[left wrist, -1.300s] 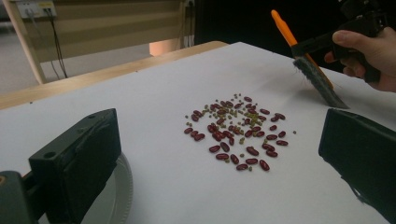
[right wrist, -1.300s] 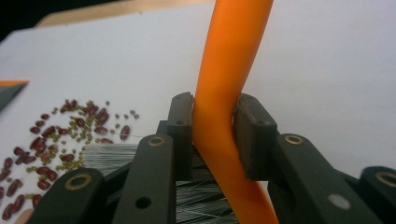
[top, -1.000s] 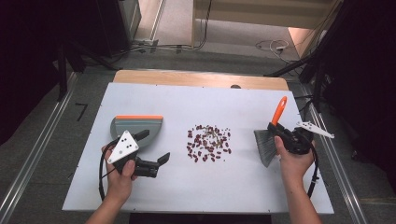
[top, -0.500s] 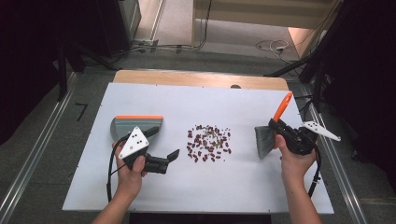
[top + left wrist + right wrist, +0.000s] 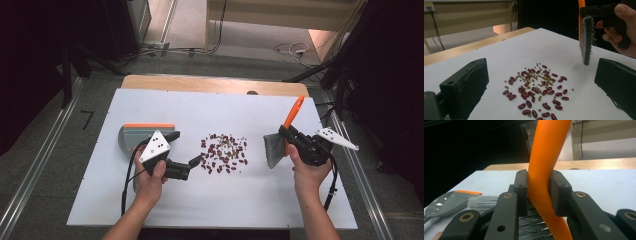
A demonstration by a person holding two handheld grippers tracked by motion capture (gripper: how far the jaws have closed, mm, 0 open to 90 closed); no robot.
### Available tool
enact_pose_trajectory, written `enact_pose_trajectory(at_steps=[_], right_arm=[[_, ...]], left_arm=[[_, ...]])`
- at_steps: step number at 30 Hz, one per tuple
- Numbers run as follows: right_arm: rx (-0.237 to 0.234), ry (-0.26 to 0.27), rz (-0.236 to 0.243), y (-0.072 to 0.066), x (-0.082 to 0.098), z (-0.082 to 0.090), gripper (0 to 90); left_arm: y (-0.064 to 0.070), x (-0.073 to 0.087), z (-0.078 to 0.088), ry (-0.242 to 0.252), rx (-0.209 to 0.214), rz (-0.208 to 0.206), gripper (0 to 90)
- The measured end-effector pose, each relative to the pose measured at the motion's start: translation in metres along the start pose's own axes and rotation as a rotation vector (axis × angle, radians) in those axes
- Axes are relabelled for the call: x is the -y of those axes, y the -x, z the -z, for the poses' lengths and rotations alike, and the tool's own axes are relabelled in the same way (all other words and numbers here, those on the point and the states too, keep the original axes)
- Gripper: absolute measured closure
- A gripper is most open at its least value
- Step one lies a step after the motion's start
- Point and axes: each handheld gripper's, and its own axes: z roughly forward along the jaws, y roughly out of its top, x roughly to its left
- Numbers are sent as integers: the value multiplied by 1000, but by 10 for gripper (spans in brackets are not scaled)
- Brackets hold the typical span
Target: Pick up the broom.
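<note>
Beans point(image 5: 223, 153) lie scattered mid-worktop point(image 5: 250, 200); left of them we see the dustpan point(image 5: 137, 136), and our left gripper point(image 5: 196, 161), fingers released and empty, has slid nearer the beans; right of them our right gripper point(image 5: 291, 136), clenched on the brush point(image 5: 280, 140), has lifted it, ready to sweep

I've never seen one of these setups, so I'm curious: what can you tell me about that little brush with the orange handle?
The brush is a small hand broom with a curved, glossy orange handle that looks like plastic, and a flat block of grey bristles. The right gripper has its jaws clamped on the handle. The brush hangs bristles down, handle slanting up, just above the white table, to the right of the scattered beans.
</note>
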Motion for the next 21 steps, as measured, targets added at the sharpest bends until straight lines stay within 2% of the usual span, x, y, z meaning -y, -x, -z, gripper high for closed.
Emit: enact_pose_trajectory(at_steps=[7,12,19,21], right_arm=[[-40,-9,23,-19,2,-7,686],[-77,-9,27,-34,3,-12,686],[-123,-14,43,-54,6,-19,686],[-135,-17,49,-61,7,-21,686]], left_arm=[[2,-1,-8,2,15,10,0],[6,0,-14,-7,38,14,0],[11,0,-22,-4,76,39,6],[16,0,-26,-9,90,47,6]])
